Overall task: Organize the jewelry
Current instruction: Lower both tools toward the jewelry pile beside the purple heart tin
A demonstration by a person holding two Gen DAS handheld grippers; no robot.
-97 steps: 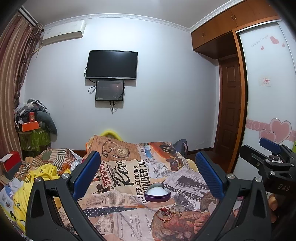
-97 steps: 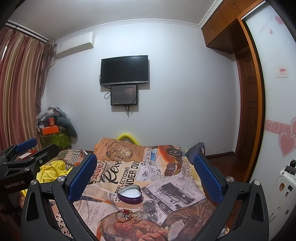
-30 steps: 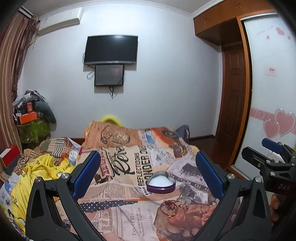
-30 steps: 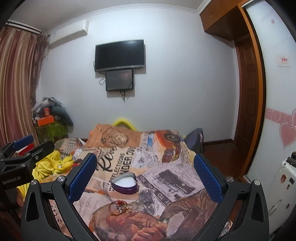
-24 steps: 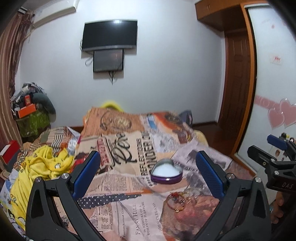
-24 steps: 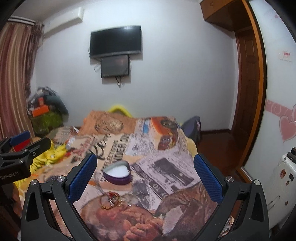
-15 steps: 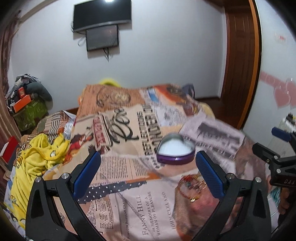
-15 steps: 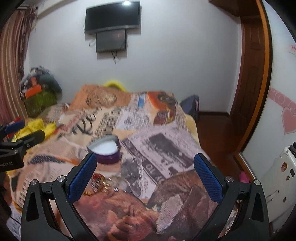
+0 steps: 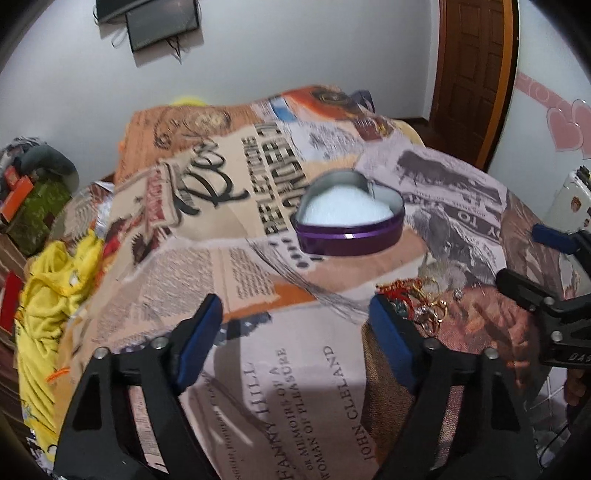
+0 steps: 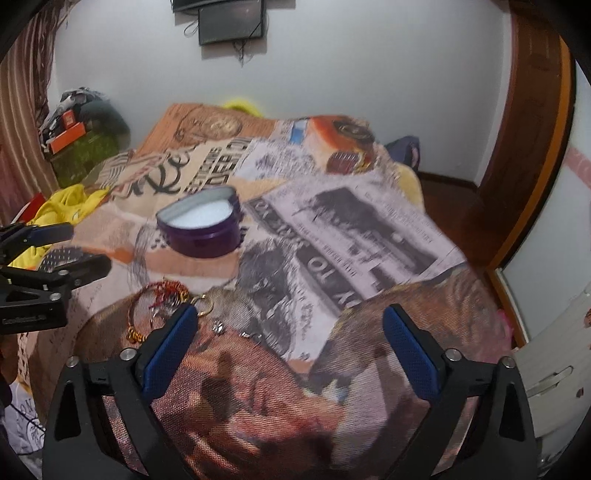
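Here, both claws hang over the printed bedspread [image 9: 258,266] with fingers spread and nothing held. The left gripper [image 9: 295,332] has the open purple heart-shaped tin [image 9: 349,221] ahead of it and the jewelry pile [image 9: 417,299] just beside its right fingertip. The right gripper [image 10: 290,339] has the same pile [image 10: 162,302] by its left fingertip.

A bed [image 9: 258,369] under a newspaper-print cover fills the middle. White wall [image 10: 369,66] at 12 o'clock carries a dark screen [image 10: 231,20]. Brown door [image 9: 472,70] at 2 o'clock, striped curtain [image 10: 18,122] at 9 o'clock, yellow cloth [image 9: 48,295] beside the bed.
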